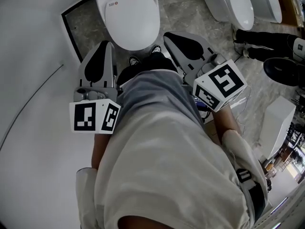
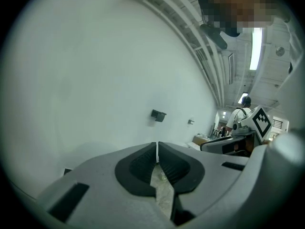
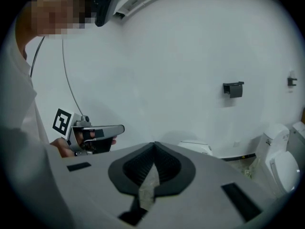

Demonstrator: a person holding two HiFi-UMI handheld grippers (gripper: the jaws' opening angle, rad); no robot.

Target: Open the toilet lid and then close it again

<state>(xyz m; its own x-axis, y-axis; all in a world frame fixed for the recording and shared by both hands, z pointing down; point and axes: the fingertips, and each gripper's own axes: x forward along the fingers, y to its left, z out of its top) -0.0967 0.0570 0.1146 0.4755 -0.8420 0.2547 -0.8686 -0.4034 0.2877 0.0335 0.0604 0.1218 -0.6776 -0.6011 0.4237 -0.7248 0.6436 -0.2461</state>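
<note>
The toilet lid (image 1: 132, 22) lies shut, flat on its bowl, at the edge of the marbled floor (image 1: 186, 13) where it meets the white wall (image 1: 33, 42). The person stands over it in a light shirt (image 1: 162, 142), with one tool held on either side of the body. The left tool (image 1: 106, 46) and the right tool (image 1: 167, 35) both point toward the toilet, apart from the lid. Each has its jaws pressed together with nothing between them. Two more toilets (image 1: 231, 5) stand along the floor's far right edge.
</note>
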